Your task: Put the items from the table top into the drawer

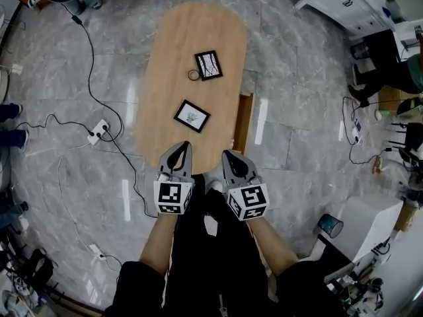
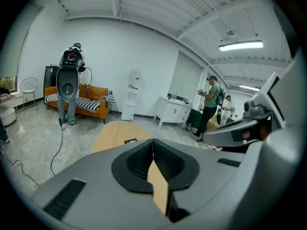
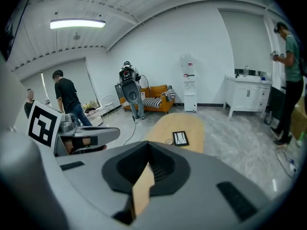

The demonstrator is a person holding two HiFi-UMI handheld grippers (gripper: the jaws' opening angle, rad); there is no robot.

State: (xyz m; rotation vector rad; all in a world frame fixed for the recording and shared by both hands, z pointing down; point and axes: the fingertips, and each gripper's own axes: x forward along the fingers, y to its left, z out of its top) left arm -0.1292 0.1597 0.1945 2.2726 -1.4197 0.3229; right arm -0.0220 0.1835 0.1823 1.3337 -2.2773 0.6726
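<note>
The grey left gripper and right gripper have jaws together, empty. At twelve o'clock, the oval wooden table bears a near picture, a far picture, both black-framed, and a small ring.

Your oval wooden table carries two black-framed pictures: the far picture has a small ring just beside it, and the near picture lies apart. A drawer juts from the table's right side.

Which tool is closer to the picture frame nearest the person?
Left. In the head view the left tool is just below that picture frame, not touching it. The right tool is farther away, below and to its right.
</note>
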